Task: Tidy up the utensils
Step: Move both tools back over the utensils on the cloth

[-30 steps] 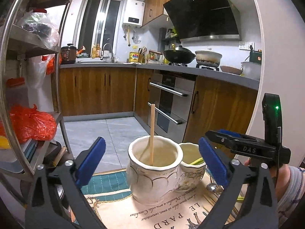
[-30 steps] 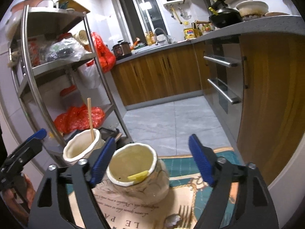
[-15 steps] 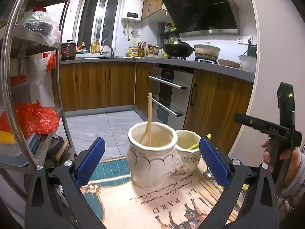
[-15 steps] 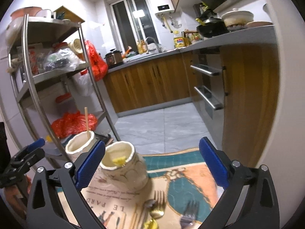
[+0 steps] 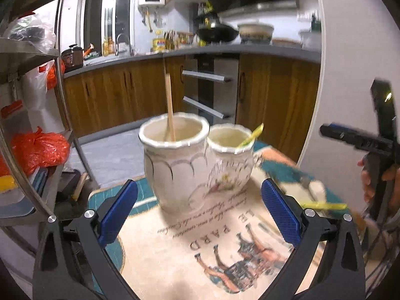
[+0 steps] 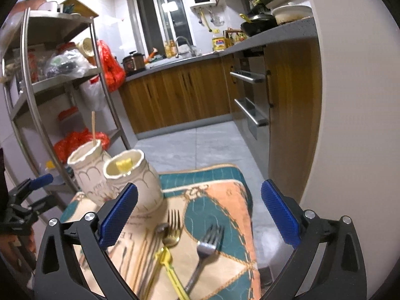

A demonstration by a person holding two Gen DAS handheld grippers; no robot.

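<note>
Kitchen, seen along both tools. Desk (image 6: pixel 246 227) covered by a printed cloth in cream, teal and orange (image 5: pixel 175 262), lettered, with horses near the front edge. Beside it, a tall steel shelf rack (image 6: pixel 27 75) loaded with bags, an orange plastic bag (image 5: pixel 37 150) on a lower tier.

On the cloth, two jars touching side by side: a large cream ceramic jar with scalloped rim (image 5: pixel 175 165) and a smaller cream ceramic jar with floral print (image 5: pixel 232 165). Upright in the large jar, a single thin wooden chopstick (image 5: pixel 170 107); leaning on the rim of the smaller jar, a yellow-handled utensil (image 5: pixel 251 135).

Left tool (image 5: pixel 200 215): blue pads spread wide, nothing between them, aimed at the two jars and apart from both. Right tool (image 6: pixel 200 215): blue pads at full spread, empty, hanging above loose utensils on the cloth.

Lying loose near the jars: a silver metal fork (image 6: pixel 205 250), tines toward the jars; just beside it, a gold spoon with a yellow handle (image 6: pixel 170 240); a gold fork (image 6: pixel 173 218) partly under the spoon; further left, several thin wooden chopsticks (image 6: pixel 143 257), blurred, count unclear.
</note>
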